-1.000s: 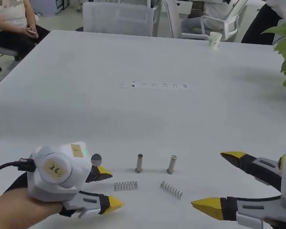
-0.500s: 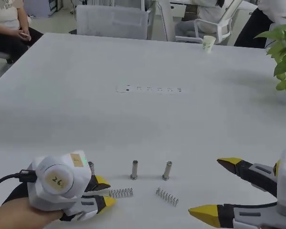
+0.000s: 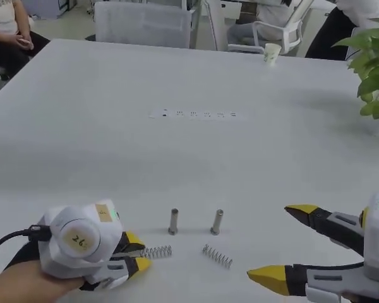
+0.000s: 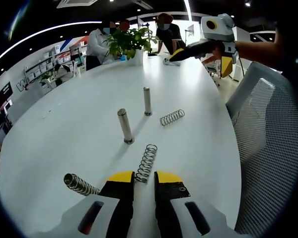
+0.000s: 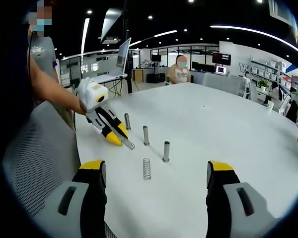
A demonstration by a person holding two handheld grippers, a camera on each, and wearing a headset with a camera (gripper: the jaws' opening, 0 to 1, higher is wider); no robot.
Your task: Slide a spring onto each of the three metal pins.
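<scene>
Two bare metal pins (image 3: pixel 174 221) (image 3: pixel 217 222) stand upright on the white table. The same pins show in the left gripper view as the near pin (image 4: pixel 124 126) and the far pin (image 4: pixel 147 100). A third pin (image 4: pixel 80 184) beside my left gripper carries a spring around it. My left gripper (image 3: pixel 139 251) (image 4: pixel 145 177) is shut on the near end of a loose spring (image 3: pixel 156 252) (image 4: pixel 147 159) that lies flat. A second loose spring (image 3: pixel 216 256) (image 5: pixel 146 168) lies in front of the right pin. My right gripper (image 3: pixel 279 243) (image 5: pixel 157 167) hovers wide open at the lower right.
A socket strip (image 3: pixel 192 114) is set into the table's middle. At the far edge stands a paper cup (image 3: pixel 271 53), with a green plant (image 3: pixel 374 69) at the right. Office chairs (image 3: pixel 145 24) and a seated person (image 3: pixel 6 31) are beyond the table.
My left gripper's jaws have narrowed from open to shut around the end of the left spring. The right gripper has stayed open and hardly moved.
</scene>
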